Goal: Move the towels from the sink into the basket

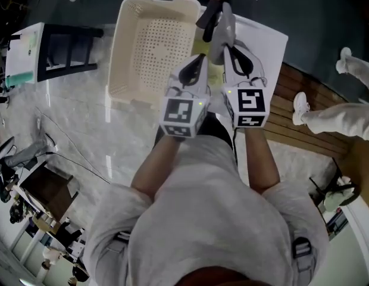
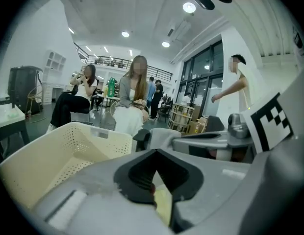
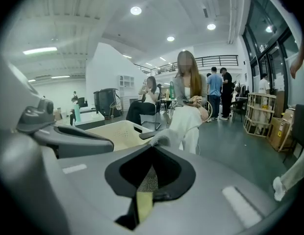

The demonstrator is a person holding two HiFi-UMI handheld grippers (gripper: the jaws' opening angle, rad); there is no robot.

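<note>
Towels to lift from the sink, basket standing empty.
Cream basket (image 1: 121, 46) sits just beside the white sink (image 1: 263, 45); a yellow towel (image 2: 163, 207) lies below the two tools (only a sliver shows). Left gripper (image 2: 153, 180) and right gripper (image 3: 151, 173) both have jaws drawn together, nothing clearly pinched. The towel is likely soft, light and limp: pinch a raised fold or bunched edge, since a flat layer may slip.

Person wears grey short-sleeved shirt (image 1: 202, 219), buckled shoulder straps (image 1: 300, 250); left claw (image 1: 198, 64), right claw (image 1: 225, 31) are grey.
</note>
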